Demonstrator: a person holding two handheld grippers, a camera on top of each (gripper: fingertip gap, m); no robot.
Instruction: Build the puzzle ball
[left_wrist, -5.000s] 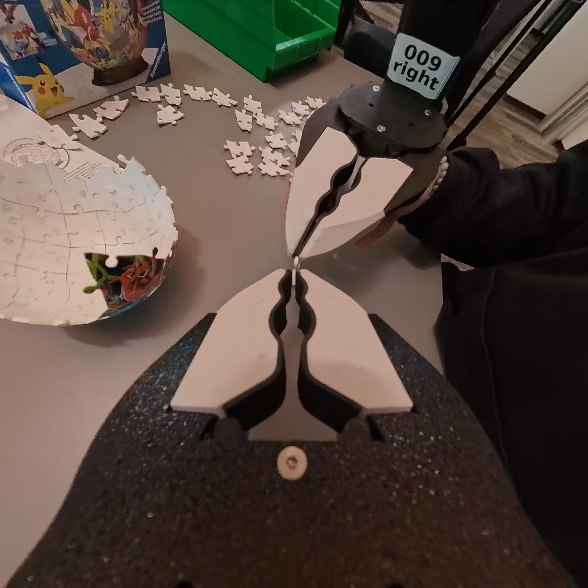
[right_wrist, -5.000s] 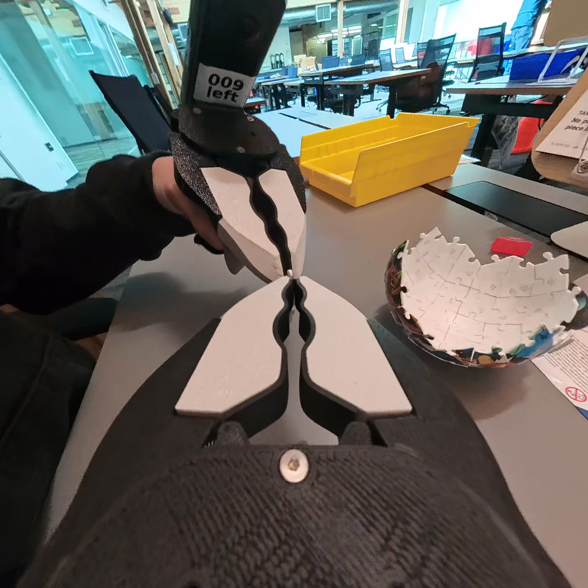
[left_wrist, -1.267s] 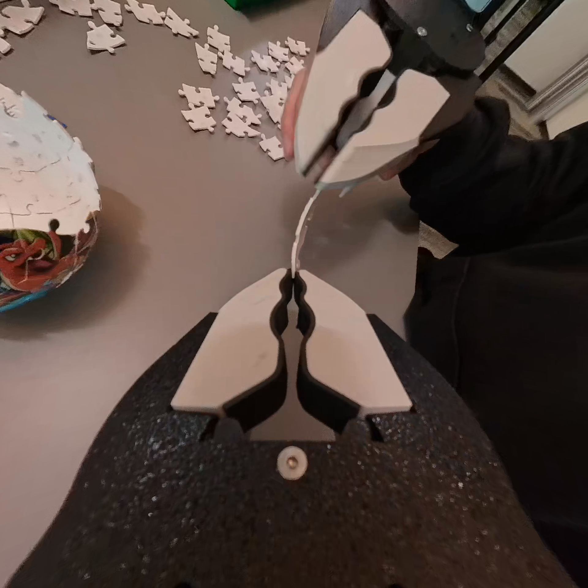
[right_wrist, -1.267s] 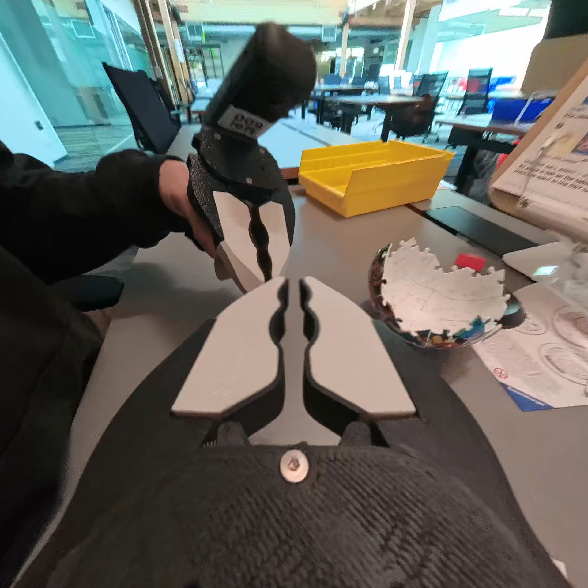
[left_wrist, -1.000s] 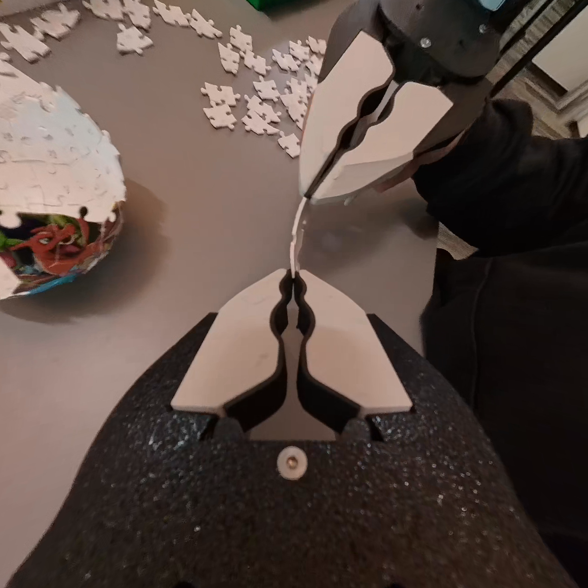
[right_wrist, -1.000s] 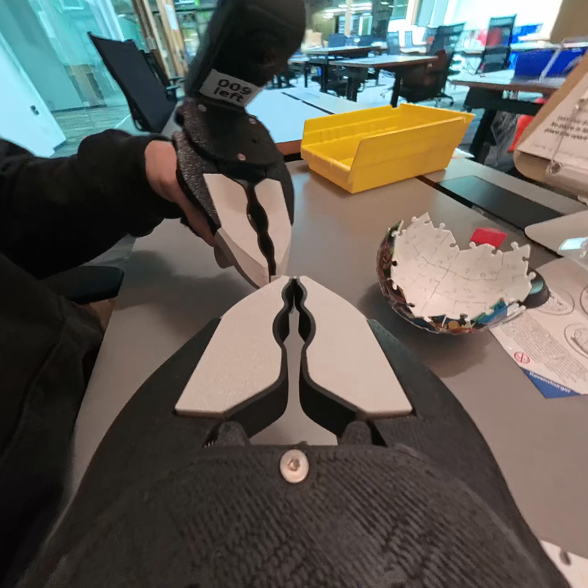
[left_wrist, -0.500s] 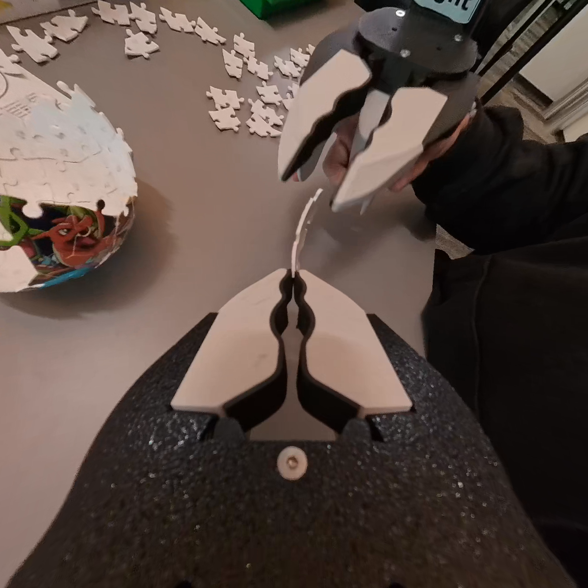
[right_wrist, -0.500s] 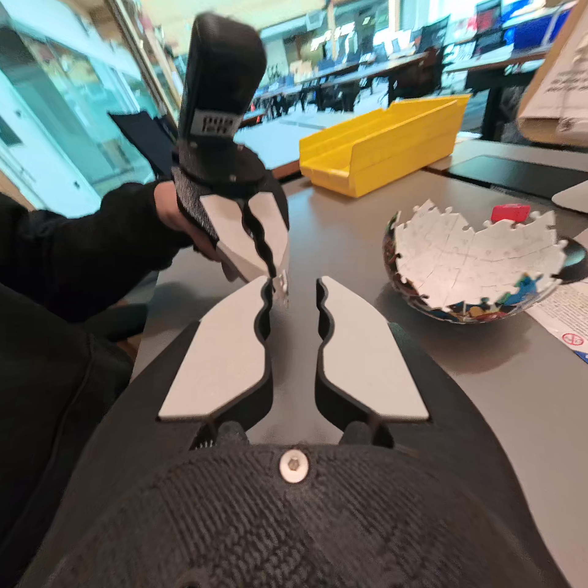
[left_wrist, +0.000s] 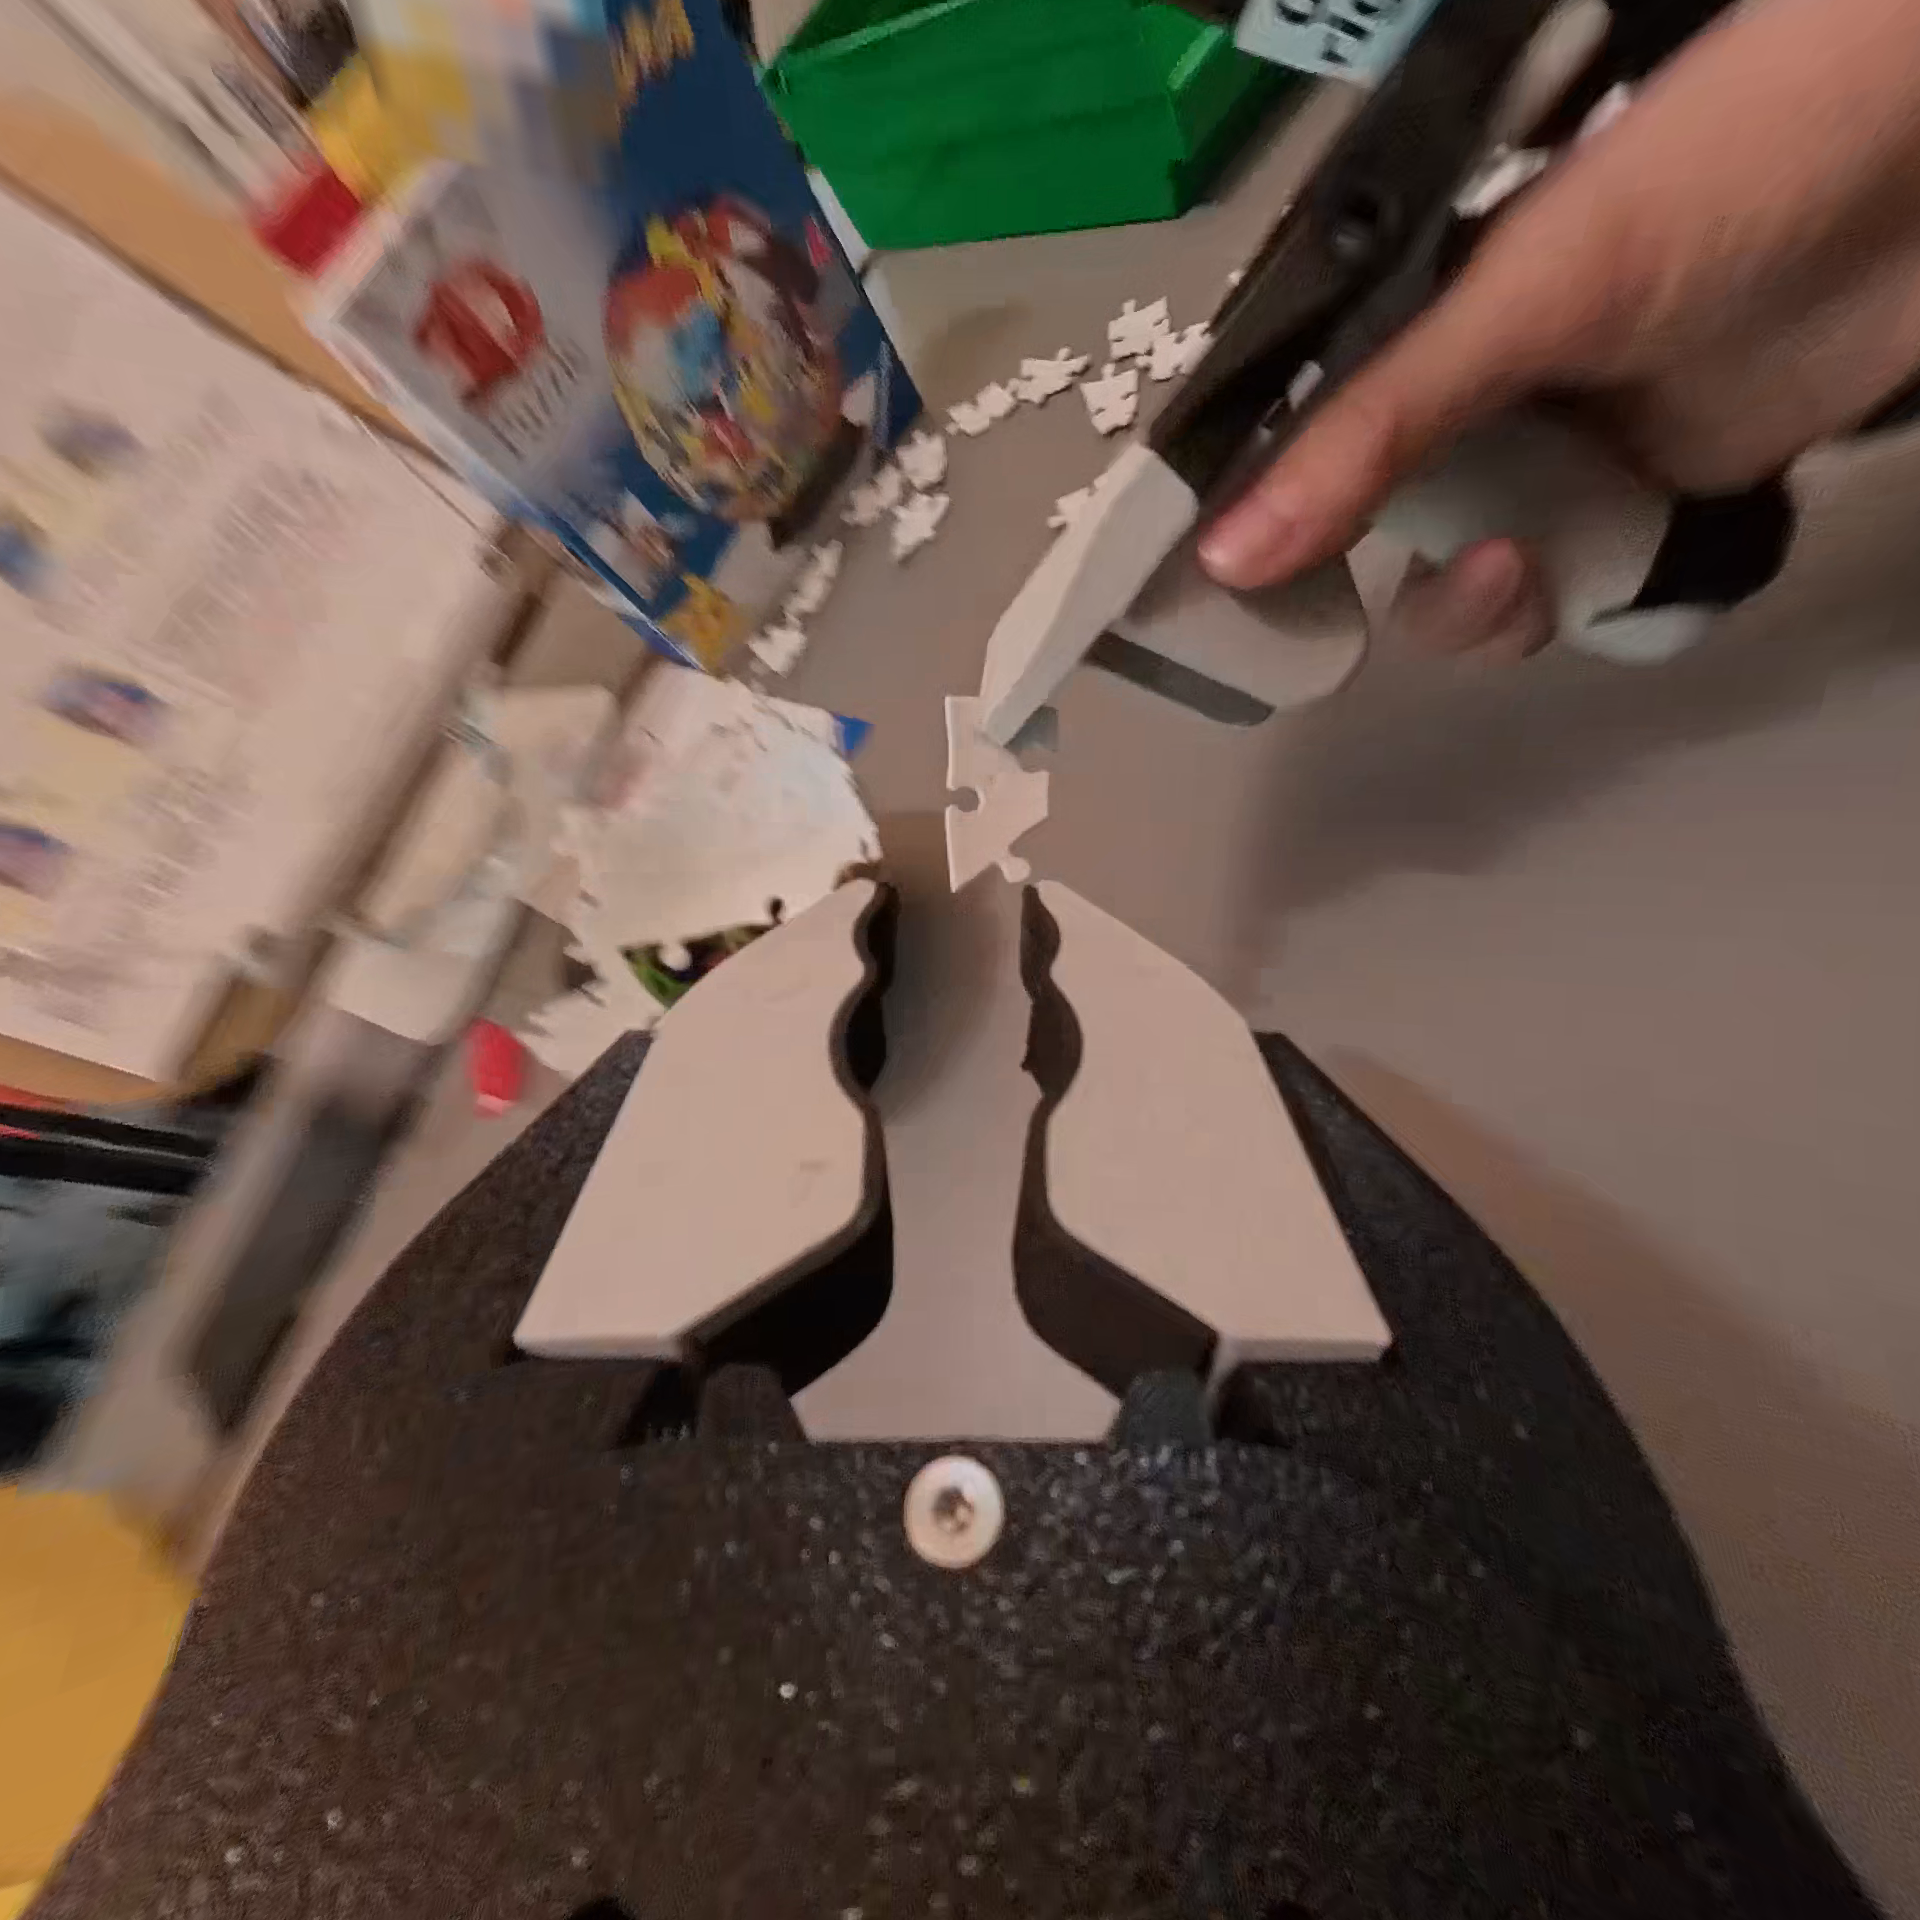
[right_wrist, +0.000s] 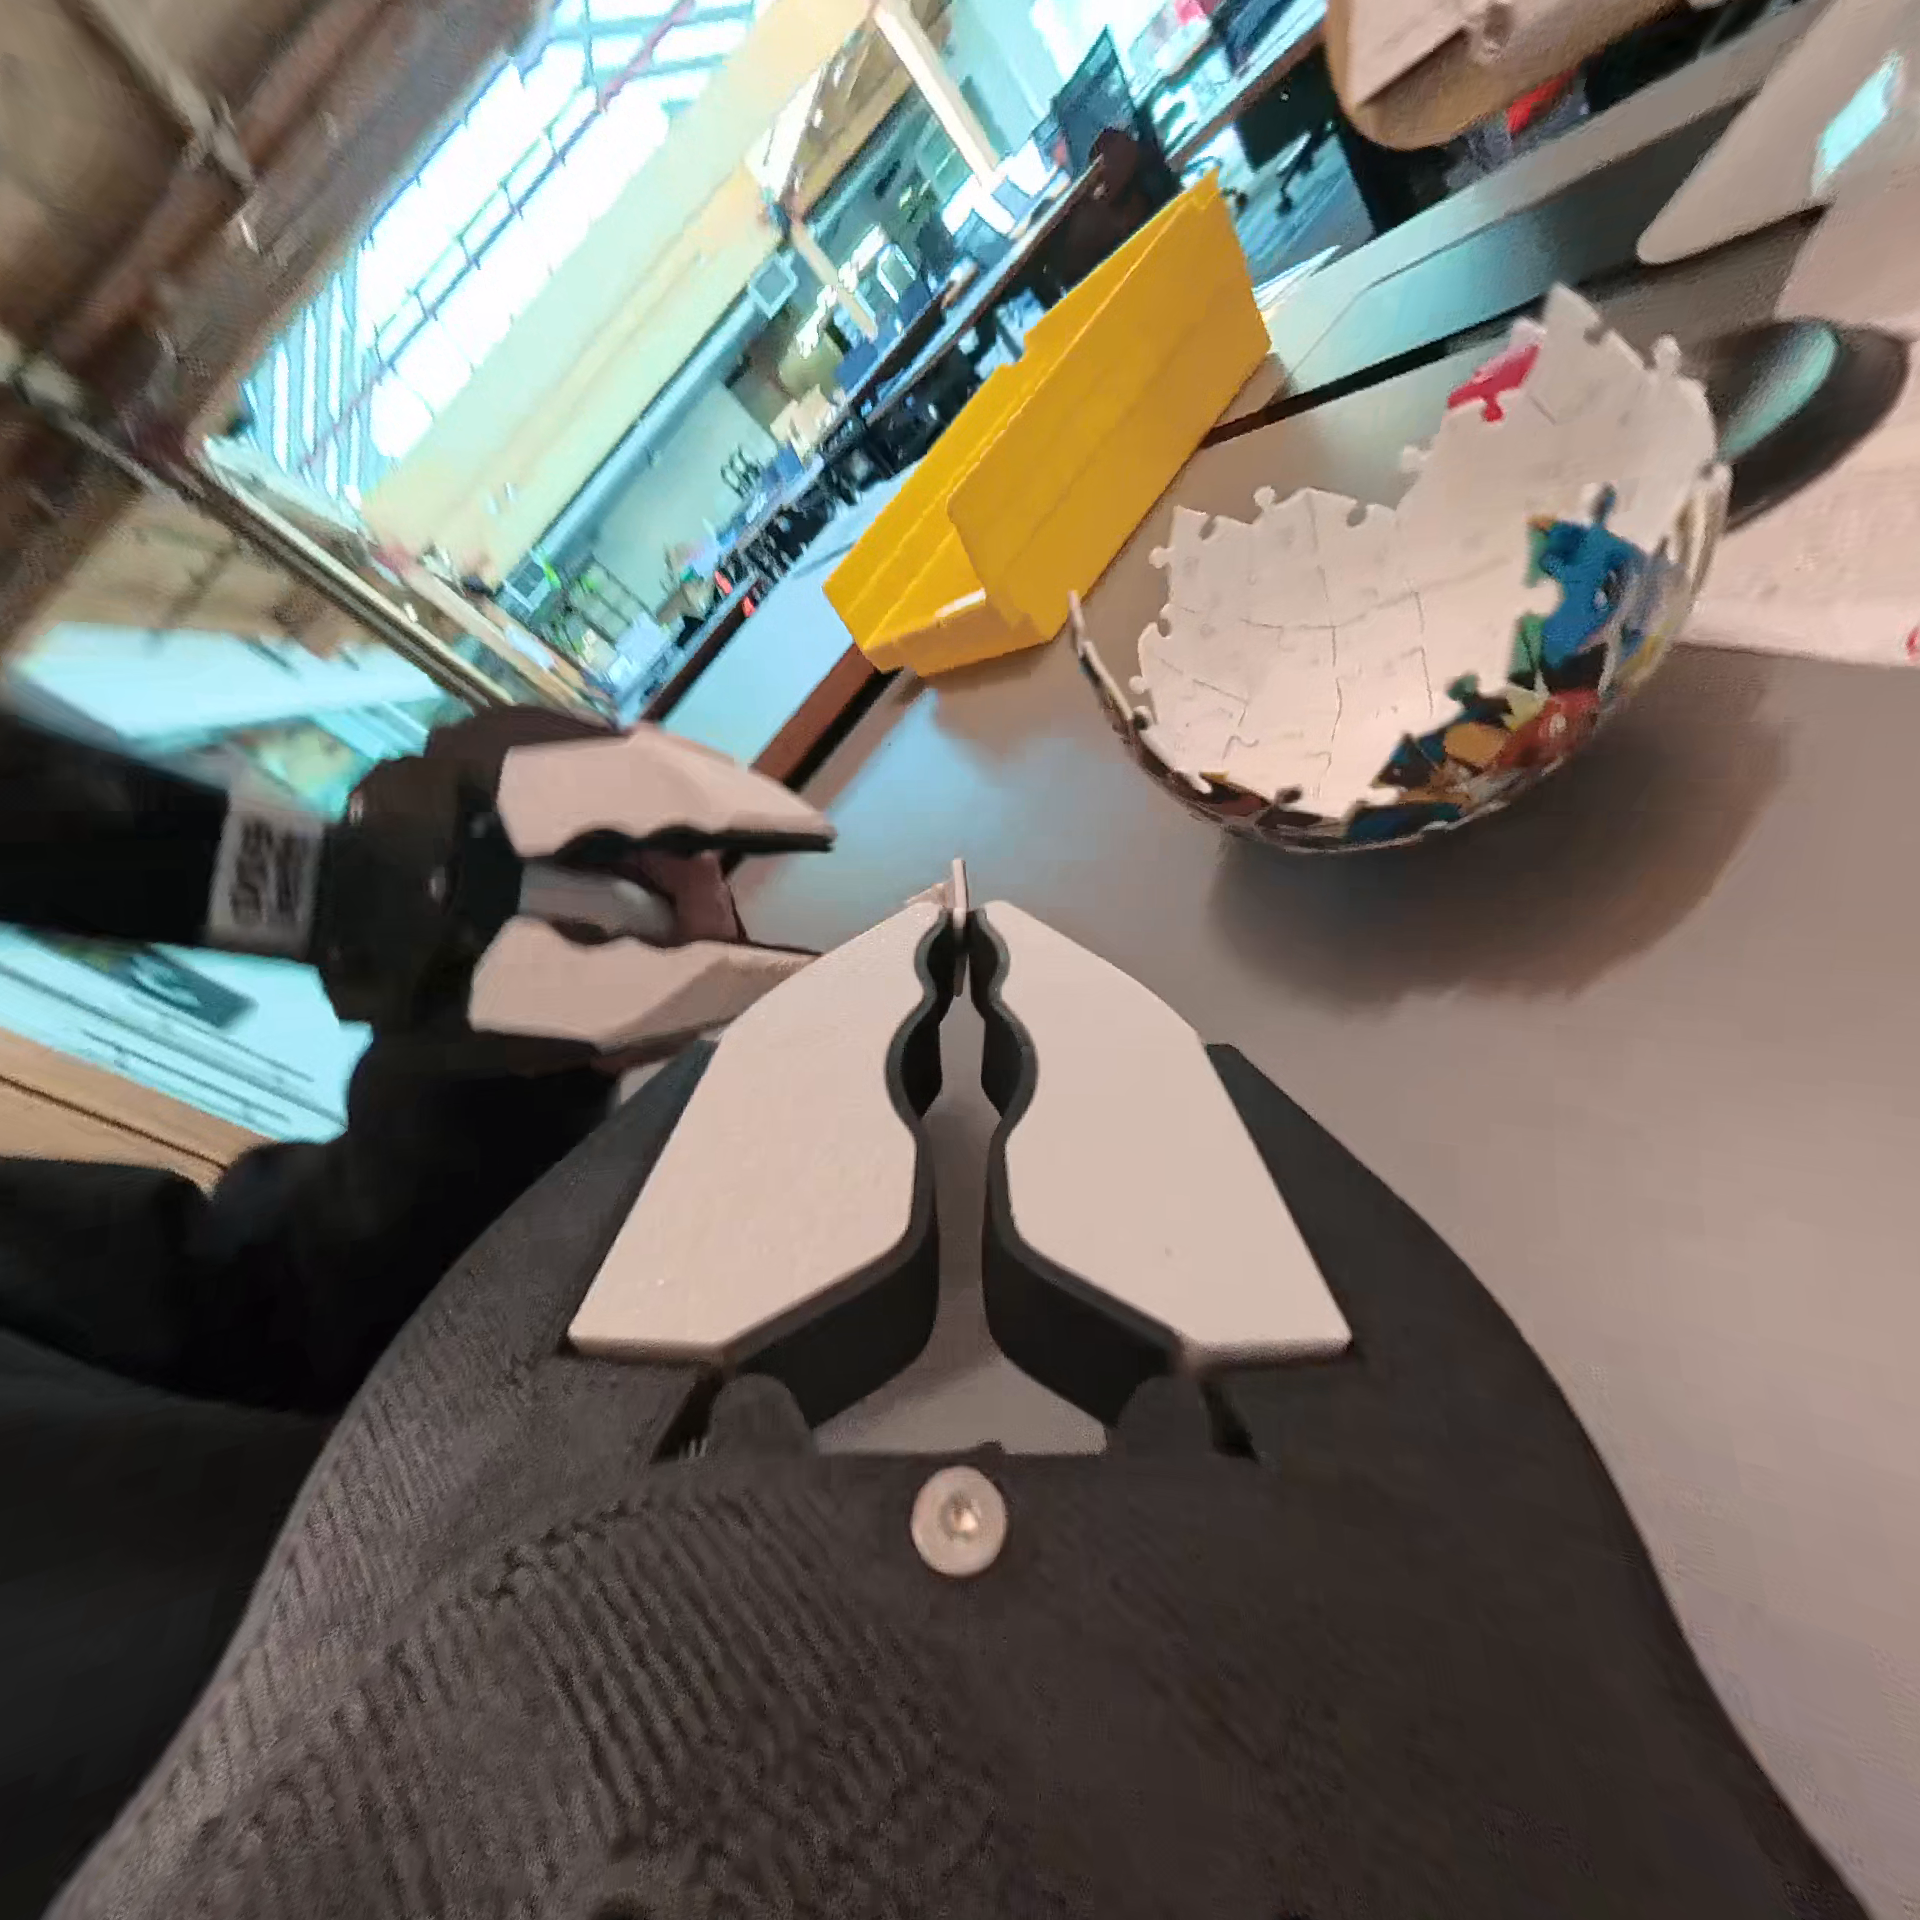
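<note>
White cardboard first: found the puzzle piece in the air above the grey worktop, pinched by its upper corner alone in the clenched jaws of the right gripper, with the person's hand wrapped round the grip behind. Found the left gripper just beneath, jaws released and standing apart, the piece's lower corner dipping toward the gap; could not tell whether touching either tip. Judged the hold thin: so little card between the tips, so likely to pivot or slip out under any nudge from the left jaws, and then to drop to the worktop, well apart from the loose pieces by the puzzle box. Judged a second risk in any handover: closing the left jaws on a tab, or off-square, could bend the card or twist it out of the orientation needed at the rim. Saw the half-built puzzle ball resting on its curved outside near the yellow bin, open side turned toward the right wrist camera, steadied by neither gripper; reckoned on rocking or rolling under a one-sided push, and on neighbouring rim pieces popping loose if pressed at the wrong gap. Lost detail to heavy blur on the left of the left wrist view, so could not read the gaps in the rim there.
</note>
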